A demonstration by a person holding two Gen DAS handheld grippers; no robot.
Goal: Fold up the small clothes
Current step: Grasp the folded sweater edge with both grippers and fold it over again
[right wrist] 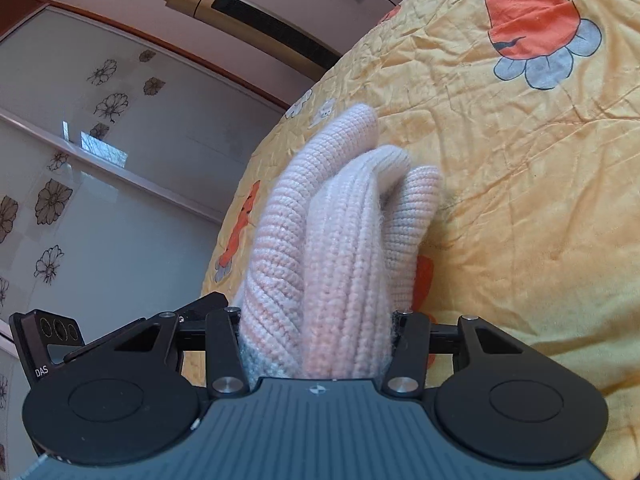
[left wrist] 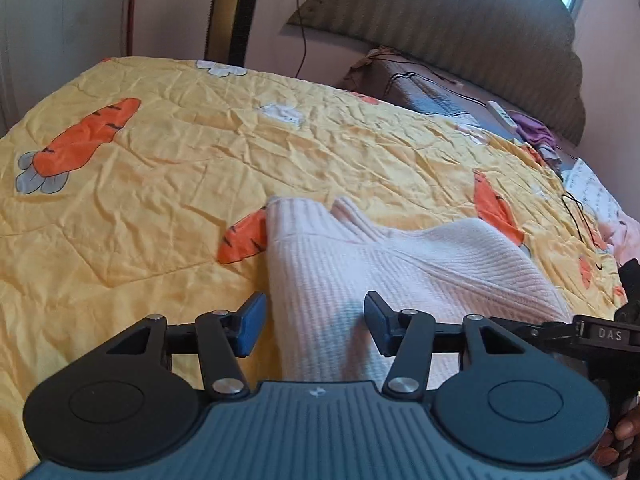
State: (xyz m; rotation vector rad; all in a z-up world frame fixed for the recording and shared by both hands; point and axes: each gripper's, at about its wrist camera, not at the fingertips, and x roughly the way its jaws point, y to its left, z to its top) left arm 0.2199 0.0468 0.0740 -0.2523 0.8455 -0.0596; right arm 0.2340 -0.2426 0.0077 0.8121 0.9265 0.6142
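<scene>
A pale pink knit garment (left wrist: 400,264) lies on the yellow carrot-print quilt (left wrist: 160,184). My left gripper (left wrist: 315,326) hovers over its near left part with its jaws apart. The left blue pad (left wrist: 252,326) stands just off the garment's left edge, and the right pad (left wrist: 378,328) is over the knit. In the right wrist view a thick bunch of the same garment (right wrist: 332,240) fills the space between the fingers of my right gripper (right wrist: 316,320) and sticks up past them, hiding the pads. The right gripper's body (left wrist: 600,336) shows at the garment's right side.
A padded grey headboard (left wrist: 460,20) and a heap of other clothes (left wrist: 532,132) stand at the far right of the bed. A black cable (left wrist: 576,216) lies on the quilt there. A tower fan (right wrist: 256,20) and a flower-patterned wardrobe (right wrist: 80,140) stand beyond the bed's edge.
</scene>
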